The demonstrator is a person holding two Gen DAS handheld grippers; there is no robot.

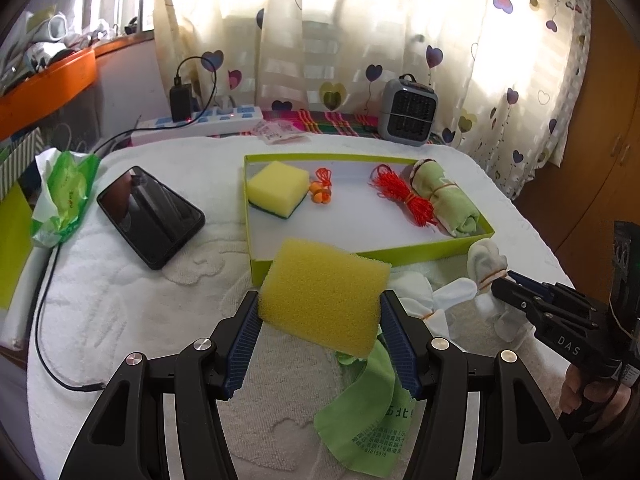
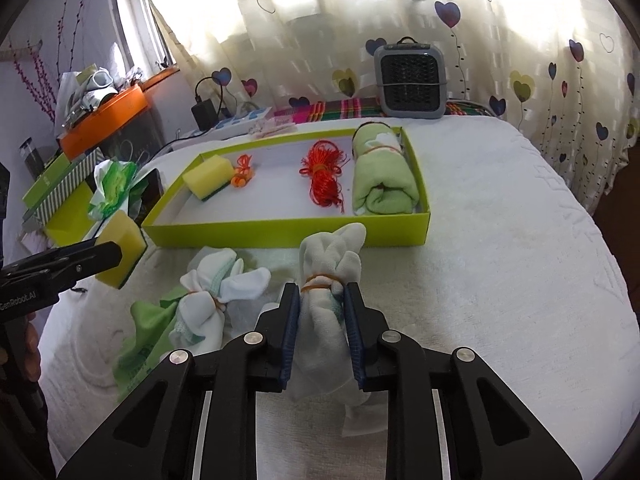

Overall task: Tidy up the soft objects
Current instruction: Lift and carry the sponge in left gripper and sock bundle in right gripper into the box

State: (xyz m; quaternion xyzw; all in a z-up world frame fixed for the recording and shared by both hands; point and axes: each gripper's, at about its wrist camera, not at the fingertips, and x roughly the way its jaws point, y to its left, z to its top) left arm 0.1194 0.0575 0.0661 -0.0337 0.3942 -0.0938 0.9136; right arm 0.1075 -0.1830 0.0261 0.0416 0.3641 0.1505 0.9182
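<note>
My left gripper (image 1: 320,300) is shut on a yellow sponge (image 1: 324,292), held just in front of the lime-green box (image 1: 360,258). In the box lie another yellow sponge (image 1: 278,188), orange earplugs (image 1: 320,196), a red cord bundle (image 1: 404,196) and a rolled green towel (image 1: 448,200). My right gripper (image 2: 321,290) is shut on a white sock bundle (image 2: 332,256) tied with a rubber band, close to the box's front wall (image 2: 280,232). A second white sock bundle (image 2: 212,292) lies to its left on a green cloth (image 2: 140,340).
A black phone (image 1: 148,216) and a green tissue packet (image 1: 64,196) lie left of the box on the white towel-covered surface. A power strip (image 1: 200,120) and a small grey heater (image 1: 408,112) stand at the back by the curtain. A black cable (image 1: 44,320) runs along the left.
</note>
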